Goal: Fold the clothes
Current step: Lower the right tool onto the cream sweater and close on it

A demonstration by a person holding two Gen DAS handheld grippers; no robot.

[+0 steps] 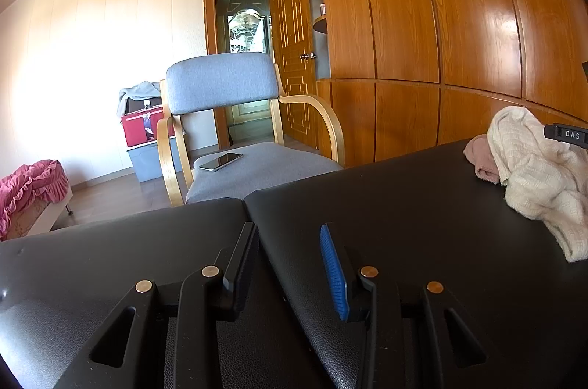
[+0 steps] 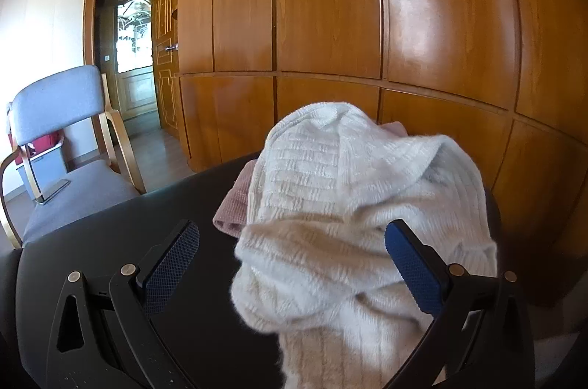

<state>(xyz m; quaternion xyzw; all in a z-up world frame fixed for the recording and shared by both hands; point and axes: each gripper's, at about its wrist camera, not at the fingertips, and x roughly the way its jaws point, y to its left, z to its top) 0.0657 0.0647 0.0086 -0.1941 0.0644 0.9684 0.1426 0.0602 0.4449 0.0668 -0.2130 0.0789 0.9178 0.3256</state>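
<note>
A crumpled cream knit sweater (image 2: 352,205) lies heaped on the black padded table (image 2: 110,242), partly covering a small pink garment (image 2: 235,209). My right gripper (image 2: 290,231) is open wide, and the near end of the sweater bulges between its blue pads. The right pad (image 2: 411,267) is against the knit, while the left pad (image 2: 172,264) stands apart from it. My left gripper (image 1: 287,229) hovers open over the bare table (image 1: 386,190) with nothing between its fingers. In its view the sweater (image 1: 533,175) and the pink garment (image 1: 481,157) lie far to the right.
A grey armchair (image 1: 235,139) with a phone (image 1: 220,161) on its seat stands beyond the table's far edge. A wooden wardrobe wall (image 2: 367,21) runs behind the table. A red box (image 1: 141,126), a grey bin and pink bedding (image 1: 29,186) are on the left, near an open door.
</note>
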